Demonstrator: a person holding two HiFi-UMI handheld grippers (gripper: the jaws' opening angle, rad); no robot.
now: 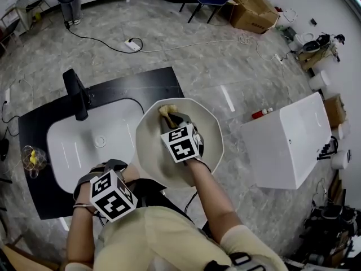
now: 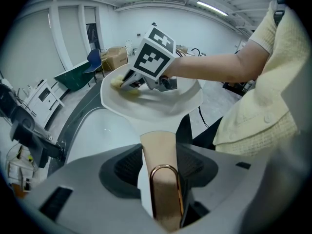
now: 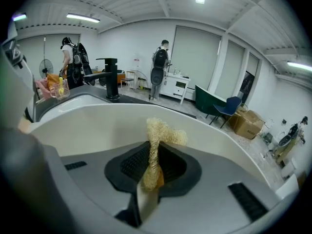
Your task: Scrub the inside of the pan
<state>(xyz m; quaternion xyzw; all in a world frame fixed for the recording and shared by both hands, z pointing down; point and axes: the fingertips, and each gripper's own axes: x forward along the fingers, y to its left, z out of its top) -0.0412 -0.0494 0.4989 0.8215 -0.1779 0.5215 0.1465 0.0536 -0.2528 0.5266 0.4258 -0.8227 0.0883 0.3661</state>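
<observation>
scrubbing step in hand: right gripper (image 3: 151, 172) clamps the loofah (image 3: 158, 133) inside the pan (image 1: 151, 151), and left gripper (image 2: 163, 182) clamps the handle (image 2: 158, 147). next move likely calls for firm sweeps across the pan wall, handle held steady.

My left claw (image 2: 158, 168) has both jaws clamped on the tan handle (image 2: 159, 141) with the copper loop, so the cream pan (image 2: 161, 108) sticks out tilted over the white sink (image 2: 109, 130). My right claw (image 2: 132, 82) is down inside the pan, marker cube up, with 1 yellowish scrubber (image 2: 118, 83) against the inner wall. Black faucet (image 2: 29, 133) is off to the left.
</observation>
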